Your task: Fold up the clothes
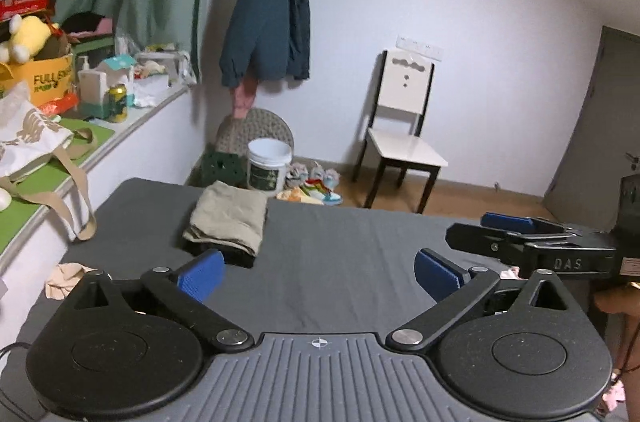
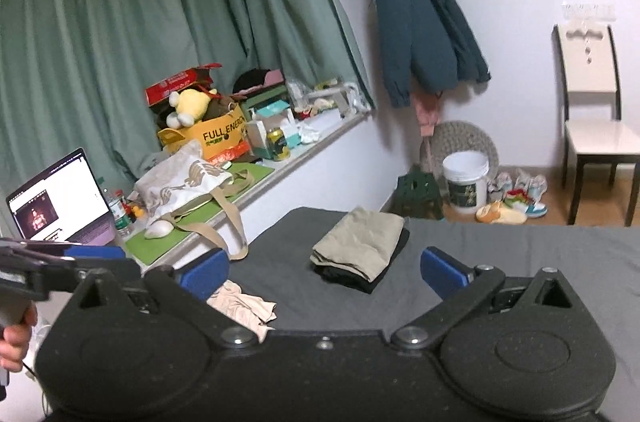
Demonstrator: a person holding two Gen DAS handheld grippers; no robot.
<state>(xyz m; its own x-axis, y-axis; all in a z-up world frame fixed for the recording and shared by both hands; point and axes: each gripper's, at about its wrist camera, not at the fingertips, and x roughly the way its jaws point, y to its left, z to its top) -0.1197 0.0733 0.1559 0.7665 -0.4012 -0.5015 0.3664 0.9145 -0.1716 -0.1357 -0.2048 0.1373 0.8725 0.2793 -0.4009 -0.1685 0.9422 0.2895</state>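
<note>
A folded khaki garment lies on top of a folded black one on the grey bed sheet, ahead of both grippers. A crumpled beige garment lies loose near the bed's left edge. My left gripper hangs above the sheet with its blue pads wide apart and nothing between them. My right gripper is likewise open and empty above the bed. Each shows in the other's view: right gripper at the right, left gripper at the left, held by a hand.
A cluttered window ledge runs along the left with a laptop, a tote bag, boxes and a can, before green curtains. Beyond the bed stand a chair, a white bucket, shoes and a hanging dark jacket.
</note>
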